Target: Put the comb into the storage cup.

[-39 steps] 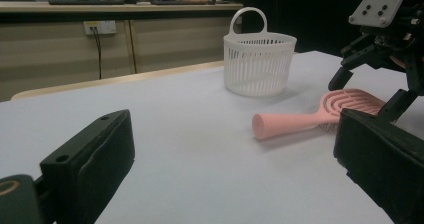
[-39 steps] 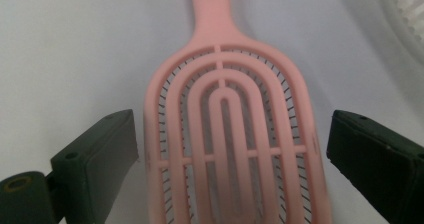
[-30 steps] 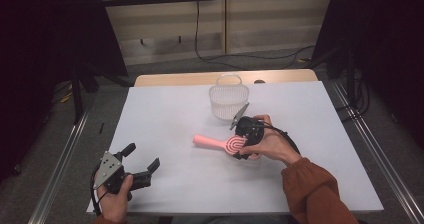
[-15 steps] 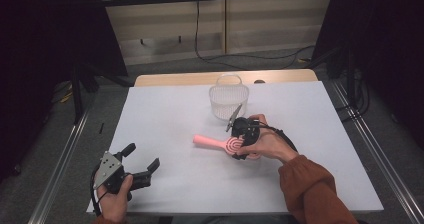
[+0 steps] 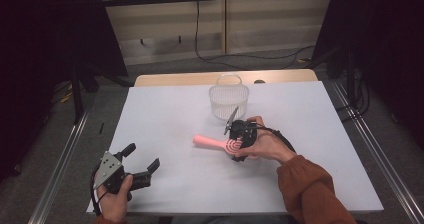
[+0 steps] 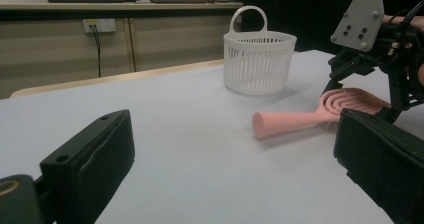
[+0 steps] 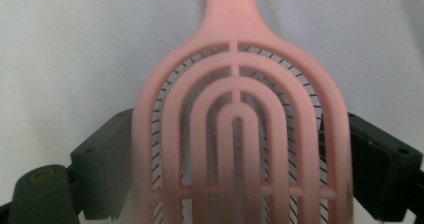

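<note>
We work on the white table (image 5: 165,109), kept bare so the pink hairbrush (image 5: 220,143) lies flat and reachable near its middle, handle pointing left; behind it stands the white basket (image 5: 229,100), upright and apart from the brush, likely where the brush belongs; our right gripper (image 5: 239,145) straddles the brush head, its jaws having just been closing, one at each side edge, apparently touching; our left gripper (image 5: 144,165) rests wide open and empty at the near left.
</note>
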`<control>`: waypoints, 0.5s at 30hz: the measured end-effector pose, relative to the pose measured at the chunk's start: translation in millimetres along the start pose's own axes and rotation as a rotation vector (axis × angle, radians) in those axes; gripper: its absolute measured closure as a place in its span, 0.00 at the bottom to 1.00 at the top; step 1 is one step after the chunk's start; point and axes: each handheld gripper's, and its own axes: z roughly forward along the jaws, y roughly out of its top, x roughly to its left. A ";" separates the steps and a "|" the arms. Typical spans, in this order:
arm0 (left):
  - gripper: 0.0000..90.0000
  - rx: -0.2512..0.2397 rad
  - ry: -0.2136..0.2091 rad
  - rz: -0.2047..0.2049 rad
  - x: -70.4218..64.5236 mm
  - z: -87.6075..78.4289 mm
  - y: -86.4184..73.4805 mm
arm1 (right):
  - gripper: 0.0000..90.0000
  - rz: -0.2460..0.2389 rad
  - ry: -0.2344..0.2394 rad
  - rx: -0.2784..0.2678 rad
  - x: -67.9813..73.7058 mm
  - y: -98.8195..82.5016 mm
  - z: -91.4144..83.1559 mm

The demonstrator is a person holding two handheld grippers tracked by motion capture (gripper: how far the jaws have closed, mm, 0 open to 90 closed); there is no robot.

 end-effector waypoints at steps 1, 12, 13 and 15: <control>0.03 -0.002 0.001 -0.003 -0.2 0.2 -0.1 | 0.16 -0.009 0.003 0.005 -0.3 0.5 0.5; 0.03 -0.005 0.003 -0.008 0.0 0.5 -0.2 | 0.20 -0.013 -0.005 0.009 0.5 1.4 -0.1; 0.03 -0.004 0.002 -0.008 0.0 0.5 -0.2 | 0.19 -0.011 -0.004 0.009 0.9 1.5 -0.5; 0.03 -0.004 0.002 -0.007 -0.1 0.6 -0.1 | 0.12 -0.015 -0.019 0.006 0.2 1.1 -2.2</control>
